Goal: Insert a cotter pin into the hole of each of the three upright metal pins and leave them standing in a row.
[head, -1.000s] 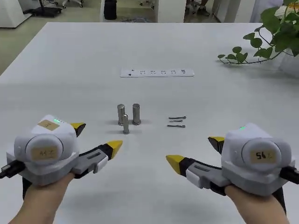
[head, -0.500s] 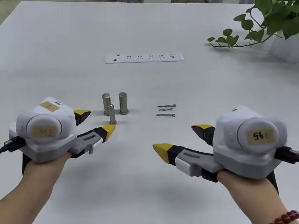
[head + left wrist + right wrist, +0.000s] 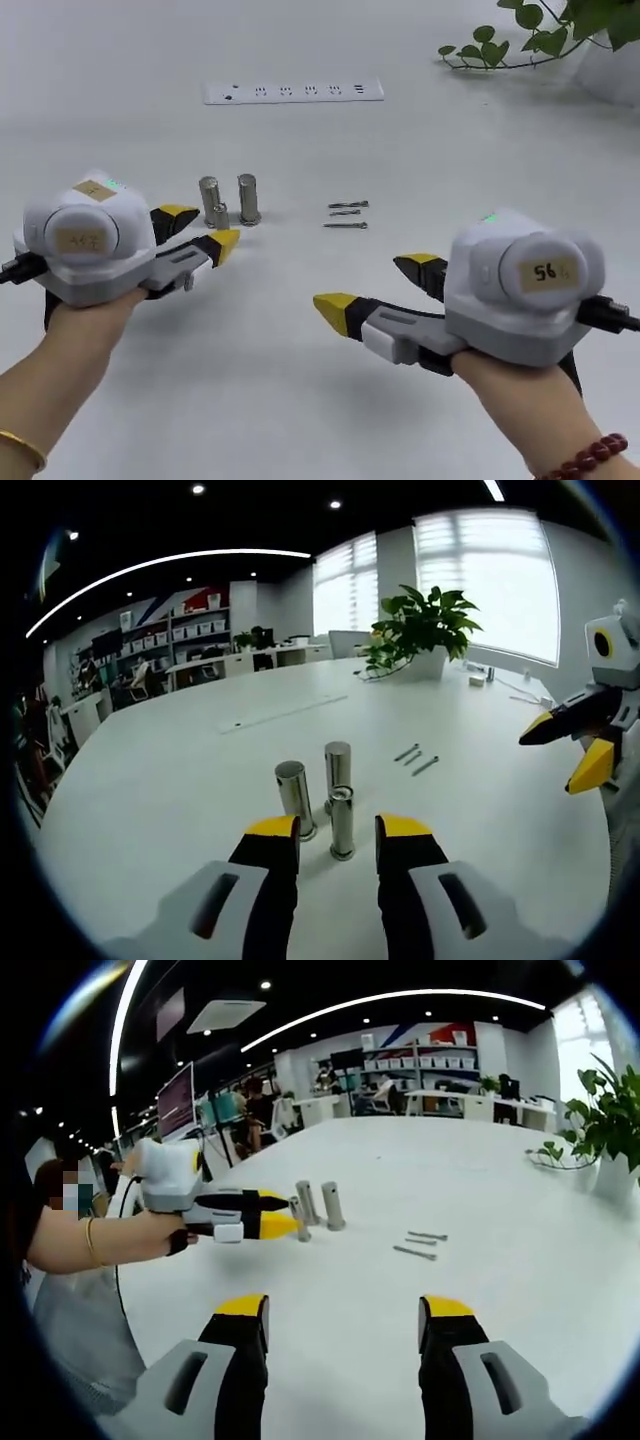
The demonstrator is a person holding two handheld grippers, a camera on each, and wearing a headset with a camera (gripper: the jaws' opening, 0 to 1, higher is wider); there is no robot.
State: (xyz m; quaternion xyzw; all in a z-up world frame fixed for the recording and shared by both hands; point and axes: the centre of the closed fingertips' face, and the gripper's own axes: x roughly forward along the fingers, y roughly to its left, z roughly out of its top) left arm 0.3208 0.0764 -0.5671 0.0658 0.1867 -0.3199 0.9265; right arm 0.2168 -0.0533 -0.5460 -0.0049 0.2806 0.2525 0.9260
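open tabletop (image 3: 290, 300) separates metal pins (image 3: 248, 198) from cotter pins (image 3: 346, 212).

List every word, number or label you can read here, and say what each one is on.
"56", followed by a mark too blurred to read: white label on the back of the right gripper.
Too blurred to read: tan label on the back of the left gripper.
Too small to read: markings on the power strip.
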